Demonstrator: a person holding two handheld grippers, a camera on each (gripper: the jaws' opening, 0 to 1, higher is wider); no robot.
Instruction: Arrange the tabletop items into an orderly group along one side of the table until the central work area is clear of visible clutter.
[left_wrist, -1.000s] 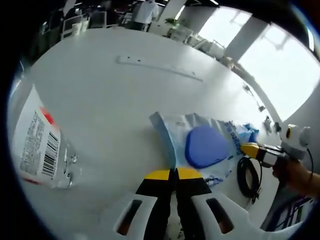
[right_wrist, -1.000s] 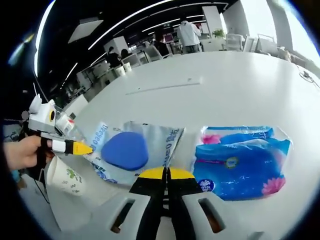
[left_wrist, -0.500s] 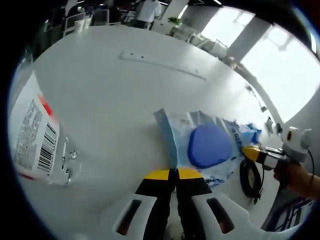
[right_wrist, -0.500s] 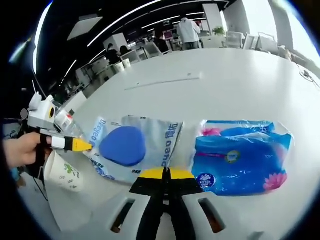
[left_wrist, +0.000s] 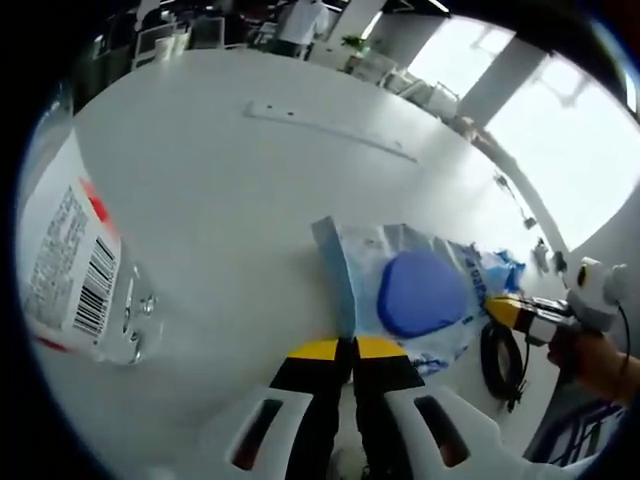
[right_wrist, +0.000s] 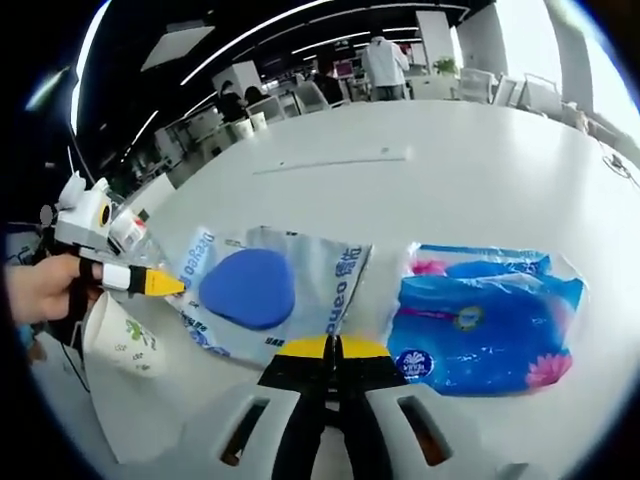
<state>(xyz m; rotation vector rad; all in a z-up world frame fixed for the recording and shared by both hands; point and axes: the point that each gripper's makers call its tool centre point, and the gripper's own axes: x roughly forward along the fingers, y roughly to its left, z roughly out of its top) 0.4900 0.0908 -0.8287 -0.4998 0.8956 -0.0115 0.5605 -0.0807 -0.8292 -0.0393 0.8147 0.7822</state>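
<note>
A pale blue plastic bag (left_wrist: 420, 290) with a dark blue oval on it lies flat on the white table (left_wrist: 220, 190). My left gripper (left_wrist: 350, 347) is shut at the bag's near edge, which runs straight into its yellow tips. In the right gripper view the same bag (right_wrist: 265, 290) lies ahead, and my right gripper (right_wrist: 325, 347) is shut at its opposite edge. The left gripper (right_wrist: 165, 283) comes in there from the left and meets the bag's far corner. The right gripper (left_wrist: 500, 305) shows in the left gripper view at the bag's right edge.
A blue tissue pack (right_wrist: 490, 315) lies right of the bag. A clear bottle (left_wrist: 75, 270) with a barcode label lies at the left. A paper cup (right_wrist: 120, 335) stands by a hand. A black cable (left_wrist: 497, 355) coils at the right. People stand beyond the table.
Both views have shifted only slightly. The bag, the tissue pack and both grippers keep the same places relative to each other.
</note>
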